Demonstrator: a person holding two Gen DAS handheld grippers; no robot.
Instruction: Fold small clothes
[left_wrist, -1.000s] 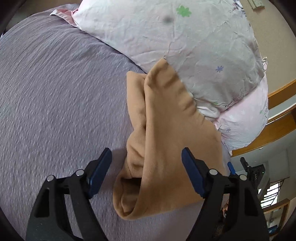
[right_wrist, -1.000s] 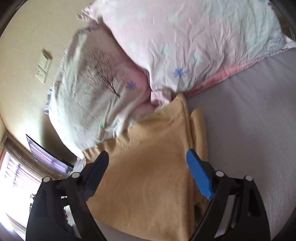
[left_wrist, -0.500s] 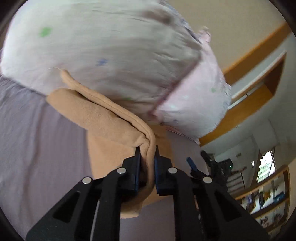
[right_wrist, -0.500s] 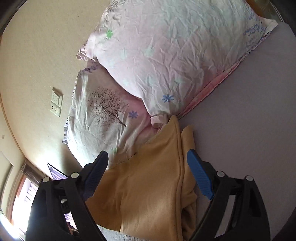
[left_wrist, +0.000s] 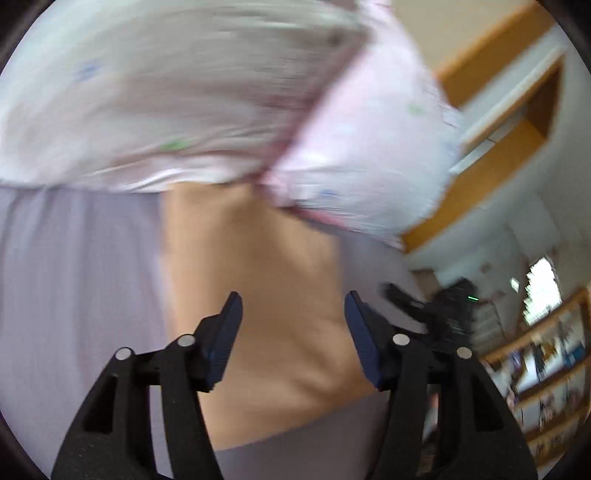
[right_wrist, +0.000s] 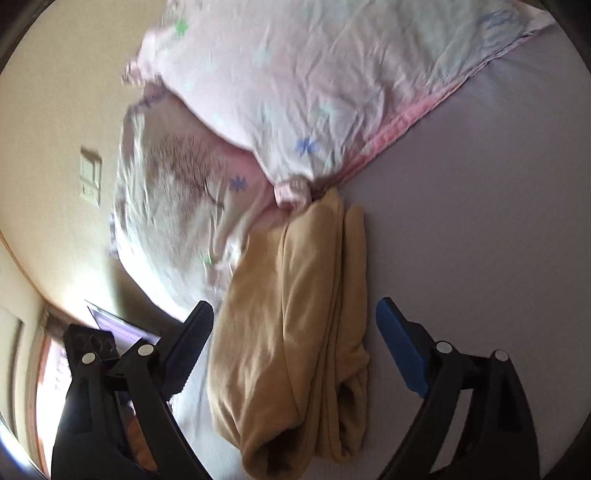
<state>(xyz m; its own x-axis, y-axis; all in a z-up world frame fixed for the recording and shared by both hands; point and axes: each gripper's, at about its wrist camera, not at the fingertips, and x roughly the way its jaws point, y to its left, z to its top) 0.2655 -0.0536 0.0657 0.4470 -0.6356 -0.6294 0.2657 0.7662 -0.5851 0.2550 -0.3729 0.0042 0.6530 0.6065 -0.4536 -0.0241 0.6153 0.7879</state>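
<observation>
Two claws observed, both spread wide and gripping nothing. Left claw (left_wrist: 293, 314) hovers over the tan garment (left_wrist: 258, 295); view blurred. Right claw (right_wrist: 295, 321) straddles the same garment (right_wrist: 295, 332), folded lengthwise on the lilac bed (right_wrist: 480, 221), its far end touching the pillows (right_wrist: 295, 92).

Daylight fills both fisheye views; the left wrist picture is heavily motion-blurred. Glare from a window (right_wrist: 44, 373) whitens the right wrist view's lower left; edges bend and darken.
</observation>
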